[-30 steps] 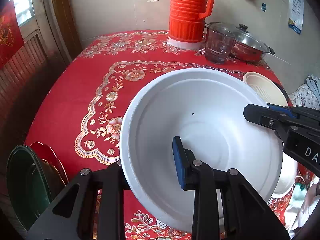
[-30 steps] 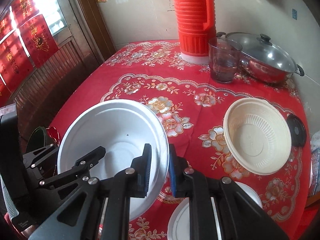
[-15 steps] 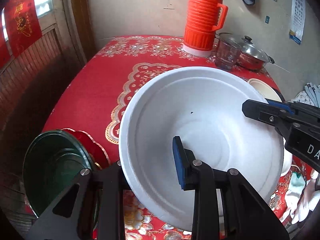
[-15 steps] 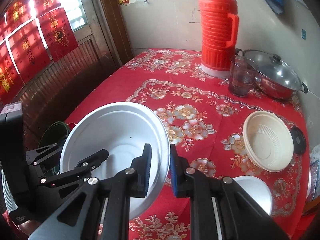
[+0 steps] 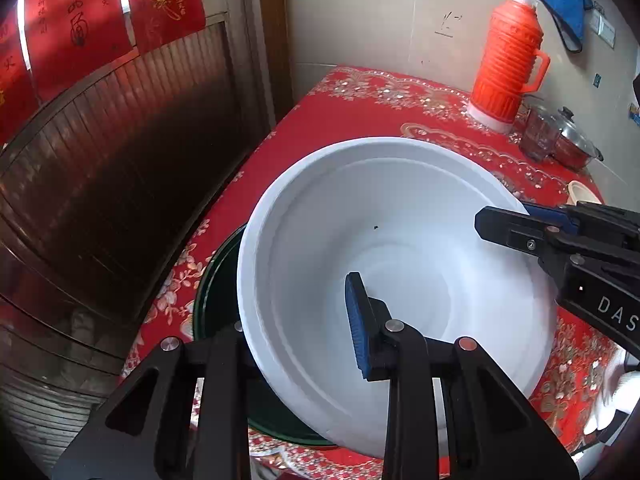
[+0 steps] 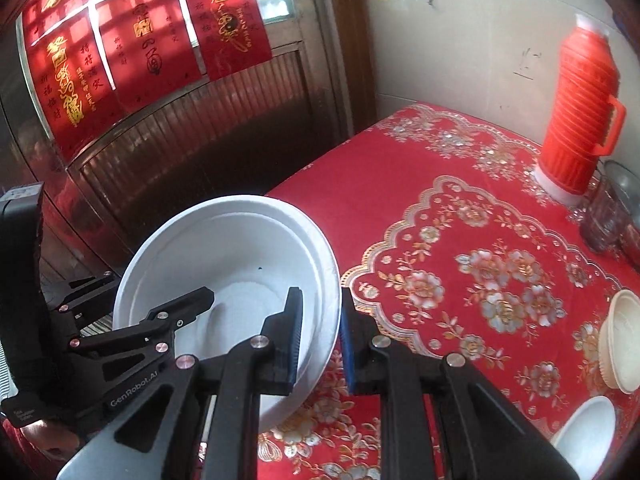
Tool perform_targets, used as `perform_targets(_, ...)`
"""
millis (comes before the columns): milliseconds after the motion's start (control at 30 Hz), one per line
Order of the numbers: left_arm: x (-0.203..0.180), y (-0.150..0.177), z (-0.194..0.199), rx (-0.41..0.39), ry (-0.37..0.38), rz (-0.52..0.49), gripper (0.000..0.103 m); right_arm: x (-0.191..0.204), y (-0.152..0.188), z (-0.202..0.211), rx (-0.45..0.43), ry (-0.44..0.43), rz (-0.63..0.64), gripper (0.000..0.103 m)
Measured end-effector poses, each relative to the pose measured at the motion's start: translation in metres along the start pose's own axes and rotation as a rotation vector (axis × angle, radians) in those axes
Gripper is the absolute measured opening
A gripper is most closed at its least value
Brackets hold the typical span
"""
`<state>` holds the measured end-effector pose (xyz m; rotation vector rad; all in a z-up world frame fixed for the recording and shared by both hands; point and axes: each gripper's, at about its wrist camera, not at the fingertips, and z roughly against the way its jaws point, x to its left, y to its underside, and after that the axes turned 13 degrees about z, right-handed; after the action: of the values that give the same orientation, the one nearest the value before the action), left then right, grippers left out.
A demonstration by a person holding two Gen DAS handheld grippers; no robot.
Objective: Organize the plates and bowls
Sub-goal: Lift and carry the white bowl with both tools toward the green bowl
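Both the left claw (image 5: 296, 320) and right claw (image 6: 320, 336) pinch opposite rims of the large white foam bowl (image 5: 400, 280), held above the dark green bowl (image 5: 216, 288) at the counter (image 6: 440, 208) corner, where an uneven release could tip it off the edge.

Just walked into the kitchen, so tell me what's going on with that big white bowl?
A person is carrying the large white bowl with two handheld grippers, the left gripper and the right gripper, jaws clamped on opposite sides of its rim. It hangs over a dark green bowl at the edge of the red floral tablecloth. A cream bowl and a small white bowl wait nearby.
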<state>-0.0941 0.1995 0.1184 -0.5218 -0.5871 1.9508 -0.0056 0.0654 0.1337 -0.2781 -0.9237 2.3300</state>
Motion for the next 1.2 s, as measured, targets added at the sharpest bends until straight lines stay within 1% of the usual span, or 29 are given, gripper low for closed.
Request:
perform_targets(167,0.030,0.012,-0.021,0.046,-0.031,0.028,0.027,0.021,-0.002,-0.030,0.053,-0.019,0.038,0.017)
perform_targets(300,0.035,0.022,-0.027,0.018,-0.073,0.028,0.027,0.031,0.004,-0.047,0.095,-0.028,0.060,0.017)
perform_targets(400,0.033,0.029,-0.033,0.006,-0.096,0.008,0.027,0.033,0.007,-0.057,0.121,-0.011,0.073,0.017)
perform_targets(500,0.029,0.034,-0.037,-0.027,-0.123,0.004,0.027,0.032,0.008,-0.056,0.113,-0.025,0.062,0.017)
perform_targets(600,0.028,0.034,-0.040,-0.043,-0.126,0.010,0.029,0.032,0.007,-0.052,0.102,-0.024,0.048,0.018)
perform_targets(700,0.027,0.033,-0.039,-0.049,-0.119,0.017,0.030,0.034,0.007,-0.049,0.094,-0.016,0.061,0.021)
perform_targets(800,0.029,0.033,-0.037,-0.061,-0.120,0.017,0.030,0.037,0.006,-0.048,0.081,-0.009,0.074,0.028)
perform_targets(900,0.029,0.034,-0.035,-0.066,-0.124,0.015,0.030,0.036,0.006,-0.048,0.078,-0.019,0.063,0.029)
perform_targets(1000,0.031,0.031,-0.028,-0.119,-0.148,0.016,0.031,0.032,0.005,-0.045,0.060,-0.026,0.046,0.030)
perform_targets(1067,0.035,0.027,-0.026,-0.114,-0.127,0.032,0.034,0.027,0.005,-0.045,0.055,-0.049,0.022,0.034)
perform_targets(1133,0.038,0.024,-0.025,-0.103,-0.106,0.054,0.034,0.025,0.006,-0.046,0.055,-0.050,0.013,0.034)
perform_targets(1200,0.038,0.023,-0.024,-0.107,-0.104,0.056,0.034,0.025,0.006,-0.044,0.050,-0.043,0.014,0.034)
